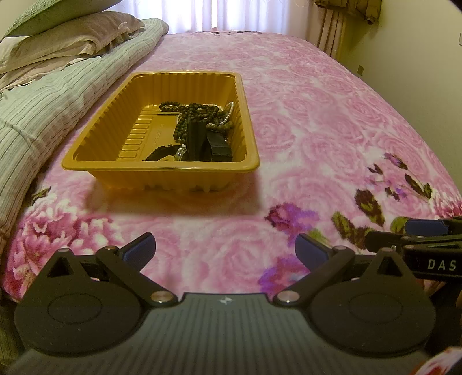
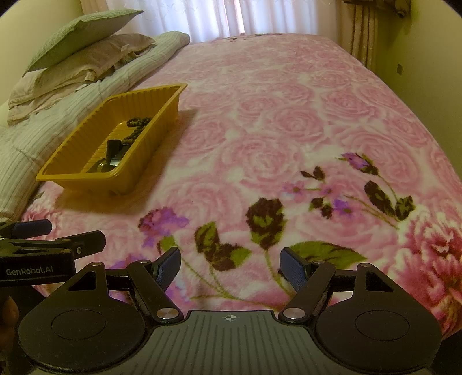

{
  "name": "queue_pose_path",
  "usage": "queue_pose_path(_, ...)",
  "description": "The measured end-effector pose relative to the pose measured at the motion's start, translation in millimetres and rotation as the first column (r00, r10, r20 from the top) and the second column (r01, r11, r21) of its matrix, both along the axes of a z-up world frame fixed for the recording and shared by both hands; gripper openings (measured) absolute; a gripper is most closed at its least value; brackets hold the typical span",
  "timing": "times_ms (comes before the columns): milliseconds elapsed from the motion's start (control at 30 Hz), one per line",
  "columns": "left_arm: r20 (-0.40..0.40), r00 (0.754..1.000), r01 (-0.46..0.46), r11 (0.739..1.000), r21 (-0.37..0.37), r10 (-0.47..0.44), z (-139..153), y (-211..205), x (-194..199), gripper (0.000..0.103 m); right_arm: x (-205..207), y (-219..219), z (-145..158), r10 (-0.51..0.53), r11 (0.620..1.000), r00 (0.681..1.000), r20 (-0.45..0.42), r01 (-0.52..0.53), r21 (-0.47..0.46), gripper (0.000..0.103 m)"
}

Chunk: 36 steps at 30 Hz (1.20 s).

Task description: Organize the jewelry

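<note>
A yellow ribbed plastic tray (image 1: 86, 157) sits on the pink floral blanket, ahead of my left gripper (image 1: 225, 249). It holds dark bead necklaces (image 1: 196, 111), a pearl strand (image 1: 226, 116), a black watch (image 1: 164, 151) and black boxy pieces (image 1: 206, 141). My left gripper is open and empty, well short of the tray. In the right wrist view the tray (image 2: 72, 176) lies at the left with the beads (image 2: 138, 122) showing inside. My right gripper (image 2: 229, 266) is open and empty over the blanket's flower pattern. Each gripper shows at the edge of the other's view.
A striped folded quilt (image 1: 43, 109) and stacked pillows (image 1: 66, 37) lie left of the tray. The pink blanket (image 2: 288, 129) covers the bed to the far curtain (image 2: 216, 17). A wall runs along the right side (image 1: 404, 57).
</note>
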<state>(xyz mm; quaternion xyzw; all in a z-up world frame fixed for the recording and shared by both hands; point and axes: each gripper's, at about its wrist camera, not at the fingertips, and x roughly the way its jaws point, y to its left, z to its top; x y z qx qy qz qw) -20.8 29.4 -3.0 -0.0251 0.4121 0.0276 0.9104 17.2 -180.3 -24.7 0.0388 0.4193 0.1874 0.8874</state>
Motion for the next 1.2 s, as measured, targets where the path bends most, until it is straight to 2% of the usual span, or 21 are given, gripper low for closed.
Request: queue_pose_path(1200,0.000,1.000,0.007,1.000,0.002,-0.007,1.5,-0.4,2.6,0.103,2.1,4.9,1.1,0.018,1.000,1.000,0.002,-0.018,-0.005,0.075)
